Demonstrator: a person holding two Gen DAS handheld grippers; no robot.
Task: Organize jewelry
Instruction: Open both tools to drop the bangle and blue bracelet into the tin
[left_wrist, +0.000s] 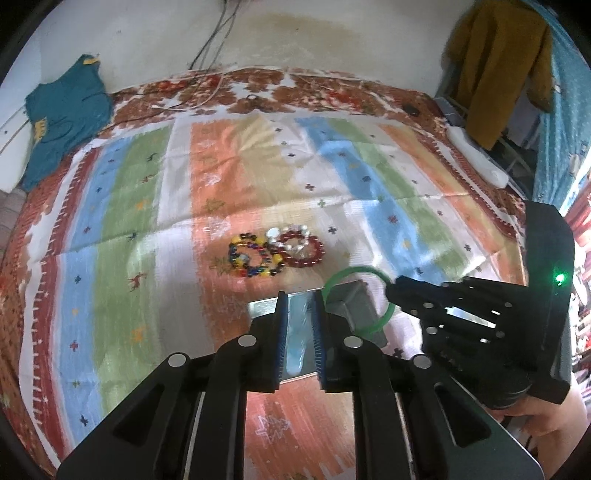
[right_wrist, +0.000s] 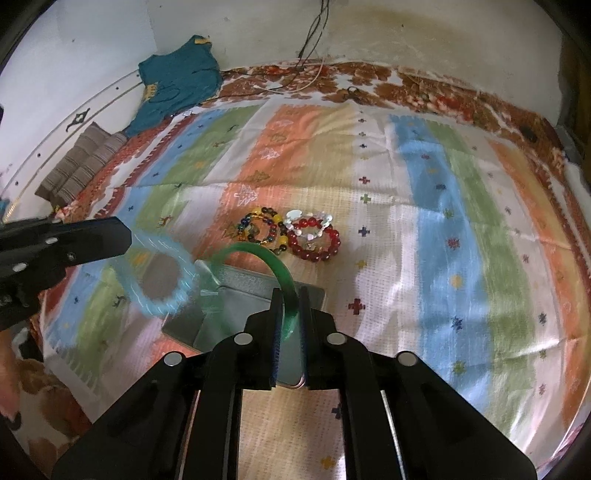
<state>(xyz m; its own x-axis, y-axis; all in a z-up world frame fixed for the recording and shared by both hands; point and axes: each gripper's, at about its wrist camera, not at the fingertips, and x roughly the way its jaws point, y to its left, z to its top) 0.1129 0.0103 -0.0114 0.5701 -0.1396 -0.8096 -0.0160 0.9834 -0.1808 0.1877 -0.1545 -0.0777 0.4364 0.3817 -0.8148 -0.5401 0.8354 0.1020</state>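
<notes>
My left gripper (left_wrist: 300, 295) is shut on a light blue bangle (left_wrist: 297, 334), seen edge-on between its pads; it shows as a blurred ring in the right wrist view (right_wrist: 159, 275). My right gripper (right_wrist: 288, 293) is shut on a green bangle (right_wrist: 275, 271), also seen in the left wrist view (left_wrist: 373, 273). Both hover over a grey metal box (right_wrist: 243, 295) on the bed. Beyond the box lie a multicoloured bead bracelet (left_wrist: 255, 258), a red bead bracelet (left_wrist: 304, 251) and a pearly white one (left_wrist: 291, 236).
A striped bedspread (left_wrist: 221, 177) covers the bed. A teal shirt (left_wrist: 62, 114) lies at the far left corner. Cables (left_wrist: 207, 92) run along the far edge. A mustard garment (left_wrist: 498, 66) hangs at the right. Striped cushions (right_wrist: 81, 166) sit at the left.
</notes>
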